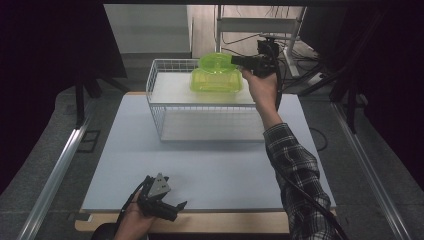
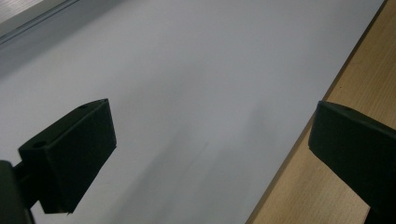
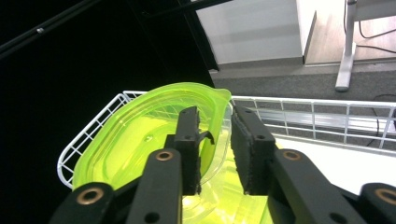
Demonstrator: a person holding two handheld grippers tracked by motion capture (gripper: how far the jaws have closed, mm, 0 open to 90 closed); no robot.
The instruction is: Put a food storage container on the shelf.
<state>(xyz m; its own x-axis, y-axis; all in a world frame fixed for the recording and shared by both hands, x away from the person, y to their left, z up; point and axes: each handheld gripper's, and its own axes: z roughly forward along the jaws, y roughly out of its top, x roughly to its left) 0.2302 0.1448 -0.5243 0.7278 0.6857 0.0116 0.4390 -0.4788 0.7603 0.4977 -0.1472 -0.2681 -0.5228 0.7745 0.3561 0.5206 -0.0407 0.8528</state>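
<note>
A clear green tub (image 1: 216, 81) sits in the white wire basket (image 1: 165, 102) at the back of the table. A second green bowl-shaped piece (image 1: 215, 61) lies tilted on top of it. My right gripper (image 1: 236, 60) reaches in from the right at that upper piece. In the right gripper view, the upper piece (image 3: 135, 140) has its rim between the jaws of my right gripper (image 3: 215, 126), one finger inside and one outside, with a visible gap, so it is open. My left gripper (image 1: 172, 206) rests open at the table's front edge, holding nothing.
A white board (image 1: 210, 165) covers the table, with a wooden strip (image 2: 336, 74) along its front edge. The wire rim (image 3: 327, 116) of the basket runs behind the tub. Dark curtains flank the table, and a metal stand with cables (image 1: 280, 30) stands behind the basket.
</note>
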